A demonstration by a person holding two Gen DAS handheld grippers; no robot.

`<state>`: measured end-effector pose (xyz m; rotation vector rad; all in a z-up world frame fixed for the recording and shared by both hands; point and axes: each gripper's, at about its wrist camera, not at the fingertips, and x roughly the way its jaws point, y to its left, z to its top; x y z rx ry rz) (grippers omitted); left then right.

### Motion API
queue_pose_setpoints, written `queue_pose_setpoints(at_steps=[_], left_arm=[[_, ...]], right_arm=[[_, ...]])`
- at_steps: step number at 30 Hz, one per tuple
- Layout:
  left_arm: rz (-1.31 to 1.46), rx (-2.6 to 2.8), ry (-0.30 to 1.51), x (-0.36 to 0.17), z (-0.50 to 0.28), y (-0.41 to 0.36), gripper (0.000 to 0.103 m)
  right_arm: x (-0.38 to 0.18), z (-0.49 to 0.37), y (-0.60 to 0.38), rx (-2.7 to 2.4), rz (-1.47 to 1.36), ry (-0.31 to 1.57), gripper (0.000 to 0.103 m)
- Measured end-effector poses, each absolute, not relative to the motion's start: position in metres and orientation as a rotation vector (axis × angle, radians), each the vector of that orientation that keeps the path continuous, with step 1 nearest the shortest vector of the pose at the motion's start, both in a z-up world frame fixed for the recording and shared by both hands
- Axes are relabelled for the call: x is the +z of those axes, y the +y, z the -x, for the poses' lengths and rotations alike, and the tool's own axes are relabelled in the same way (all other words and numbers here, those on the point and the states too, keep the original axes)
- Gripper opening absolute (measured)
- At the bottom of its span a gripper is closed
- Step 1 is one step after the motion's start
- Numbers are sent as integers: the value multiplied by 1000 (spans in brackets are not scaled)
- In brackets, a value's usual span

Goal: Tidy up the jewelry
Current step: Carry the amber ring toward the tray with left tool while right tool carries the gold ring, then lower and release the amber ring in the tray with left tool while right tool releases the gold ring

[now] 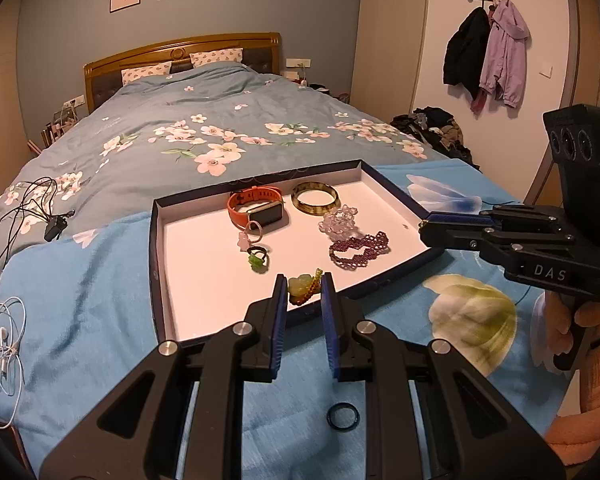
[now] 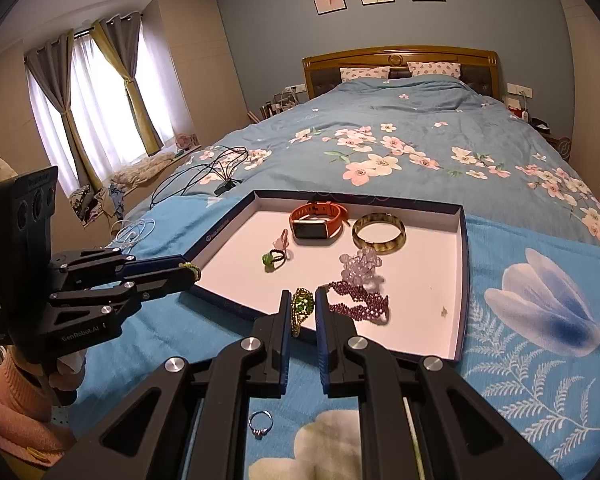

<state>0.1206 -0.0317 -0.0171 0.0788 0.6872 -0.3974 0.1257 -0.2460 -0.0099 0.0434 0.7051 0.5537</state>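
Observation:
A white tray with a dark blue rim (image 1: pixel 156 248) (image 2: pixel 462 280) lies on a blue floral cloth on the bed. In it are an orange watch (image 1: pixel 256 210), a bangle (image 1: pixel 315 198), a crystal cluster (image 1: pixel 339 222), a purple beaded bracelet (image 1: pixel 358 250), a pink ring (image 1: pixel 249 236) and a green ring (image 1: pixel 257 258). My left gripper (image 1: pixel 303 278) (image 2: pixel 188 270) is shut on a yellow-green jade pendant with a beaded cord (image 1: pixel 298 286) over the tray's near left rim. My right gripper (image 2: pixel 303 293) (image 1: pixel 424 227) is shut on a green and gold beaded piece (image 2: pixel 302 306) by the tray's right rim.
A dark blue ring (image 1: pixel 342 416) and a silver ring (image 2: pixel 261 424) lie on the cloth in front of the tray. White earphones (image 1: pixel 4 340) and black cables (image 1: pixel 40 208) lie on the bed to the left. A hand in an orange sleeve (image 1: pixel 592 360) holds the right gripper.

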Motion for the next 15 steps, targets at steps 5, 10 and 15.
queue_pose_setpoints(at_steps=[5, 10, 15], left_arm=[[-73, -394, 690, -18, -127, -32, 17], [-72, -386, 694, -20, -133, -32, 17], [-70, -383, 697, -22, -139, -33, 17]], right_arm=[[-9, -130, -245, 550, -38, 704, 10], [-10, -133, -245, 552, -45, 711, 10], [-12, -140, -244, 549, -44, 717, 10]])
